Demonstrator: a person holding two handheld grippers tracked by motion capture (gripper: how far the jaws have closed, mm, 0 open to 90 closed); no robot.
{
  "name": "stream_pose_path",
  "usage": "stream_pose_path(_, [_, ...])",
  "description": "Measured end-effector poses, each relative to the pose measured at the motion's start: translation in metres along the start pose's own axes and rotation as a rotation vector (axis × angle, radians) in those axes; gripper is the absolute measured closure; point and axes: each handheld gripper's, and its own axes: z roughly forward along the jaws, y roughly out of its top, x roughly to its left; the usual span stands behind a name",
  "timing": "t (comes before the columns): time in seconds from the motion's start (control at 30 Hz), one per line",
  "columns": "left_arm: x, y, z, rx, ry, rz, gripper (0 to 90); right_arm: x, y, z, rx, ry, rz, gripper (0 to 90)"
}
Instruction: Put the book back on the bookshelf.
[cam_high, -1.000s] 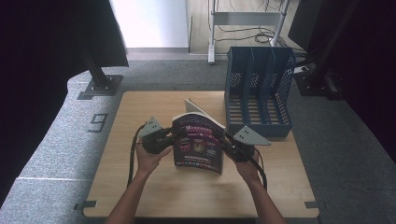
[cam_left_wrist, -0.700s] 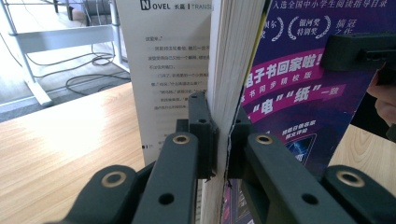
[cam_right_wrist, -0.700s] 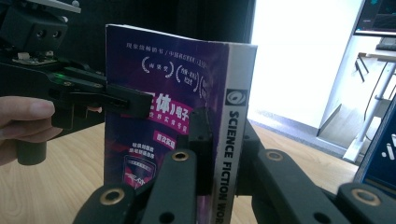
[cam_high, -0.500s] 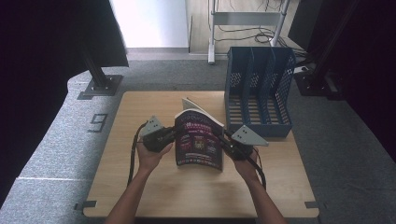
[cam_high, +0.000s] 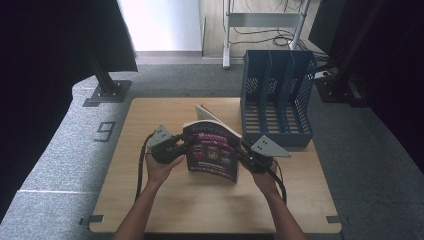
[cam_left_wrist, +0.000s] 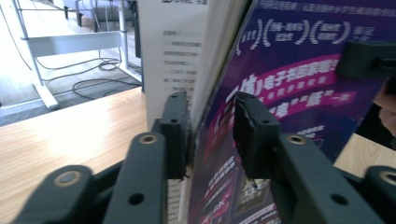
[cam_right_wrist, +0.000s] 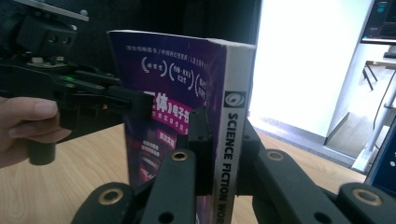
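High view: stood a purple-covered book (cam_high: 212, 152) on its lower edge over the middle of the wooden table (cam_high: 150, 115), front cover toward the person, a white leaf fanned out behind it. Flanked it with the left gripper (cam_high: 182, 147) at its left edge and the right gripper (cam_high: 243, 152) at its right edge, a hand behind each. Left a blue file rack (cam_high: 277, 100) at the table's far right corner, apart from the book.

Left gripper view: looked along the left gripper (cam_left_wrist: 212, 126) at the book's (cam_left_wrist: 289, 84) open edge. Kept the cover between the jaws, one jaw against the white pages, the other standing just off the purple cover with a gap showing. Had just been spreading those jaws; released, no clamp on the cover. Caught a jaw of the other gripper (cam_left_wrist: 364, 58) farther off, at the book's far edge.

Right gripper view: clenched the right gripper (cam_right_wrist: 223, 135) on the book (cam_right_wrist: 177, 74) at its spine, both jaws pressed flat on either side of the white strip with black lettering. Held the book upright above the table. Showed the left gripper (cam_right_wrist: 116, 100) at the cover's far edge, fingers of a hand (cam_right_wrist: 28, 121) wrapped around its handle.
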Motion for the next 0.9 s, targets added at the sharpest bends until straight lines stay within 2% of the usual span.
stream_pose_path(0.13, [0.004,-0.002,0.003,0.005,-0.012,-0.019,64.8,-0.003,0.001,0.001,0.015,0.025,0.026,76.2])
stream_pose_path(0.2, [0.005,-0.003,0.004,0.005,-0.022,-0.027,68.3,-0.006,-0.001,0.004,0.044,0.034,0.040,74.0])
stream_pose_path(0.23, [0.006,-0.003,0.004,0.005,-0.028,-0.032,70.5,-0.007,-0.004,0.009,0.062,0.036,0.045,74.0])
stream_pose_path(0.37, [0.006,-0.004,0.004,0.007,-0.042,-0.042,71.5,-0.011,-0.005,0.012,0.056,0.029,0.071,74.4])
stream_pose_path(0.47, [0.005,-0.004,0.003,0.011,-0.043,-0.034,71.4,-0.010,-0.005,0.012,0.052,0.015,0.063,79.1])
stream_pose_path(0.6, [0.009,-0.004,0.003,0.010,-0.025,-0.043,58.9,-0.006,-0.005,0.006,0.051,0.027,0.029,80.9])
stream_pose_path(0.63, [0.010,-0.004,0.004,0.013,0.013,-0.047,56.0,-0.005,-0.005,0.006,0.049,0.030,0.028,81.0])
stream_pose_path(0.67, [0.012,-0.004,0.005,0.012,0.029,-0.055,53.2,-0.004,-0.006,0.005,0.048,0.033,0.022,81.0])
stream_pose_path(0.77, [0.016,-0.004,0.007,0.009,0.052,-0.074,46.3,-0.002,-0.006,0.004,0.049,0.041,0.009,81.0])
stream_pose_path(0.9, [0.018,-0.002,0.010,0.017,0.050,-0.068,40.8,-0.001,-0.005,0.004,0.056,0.048,-0.006,81.1])
